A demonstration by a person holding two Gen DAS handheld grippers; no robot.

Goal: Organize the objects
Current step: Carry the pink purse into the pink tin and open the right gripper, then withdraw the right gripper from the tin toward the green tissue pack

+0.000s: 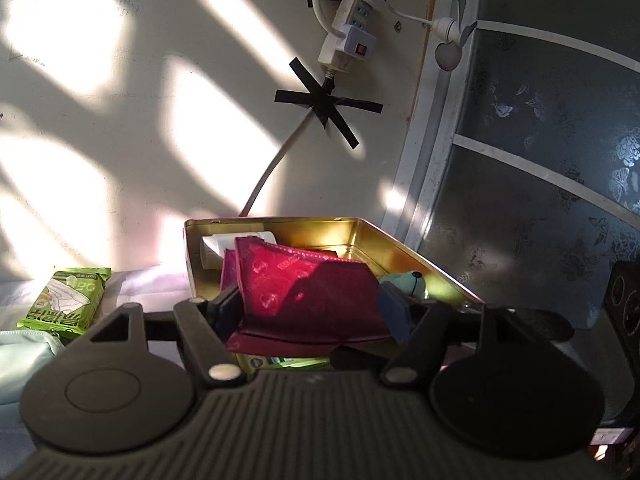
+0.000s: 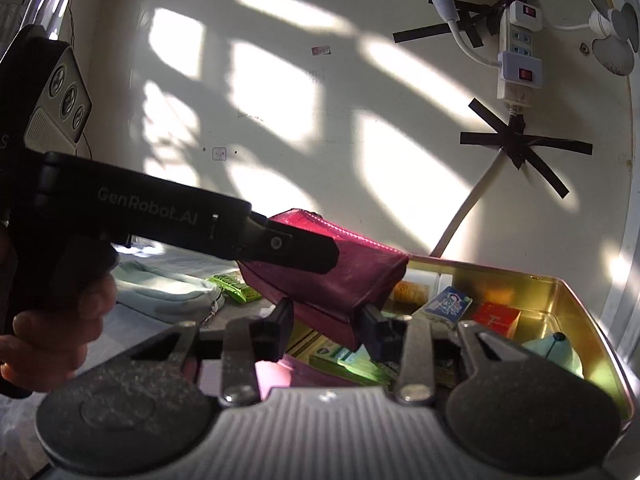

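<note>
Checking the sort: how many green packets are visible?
2 green packets: one on the bedding left of the tin, one beneath the red pouch; more may be hidden.

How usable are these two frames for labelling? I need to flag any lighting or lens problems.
Left wrist view: hard window sunlight blows out patches of the wall; half the red pouch is lit, the rest in deep shadow; fisheye bends the door frame. Right wrist view: the same bright patches, the gold tin glares on its inner wall, the left gripper is nearly a silhouette; both are sharp.

power strip (image 1: 352, 28), black tape (image 1: 328, 102), small fan (image 1: 450, 46)
</note>
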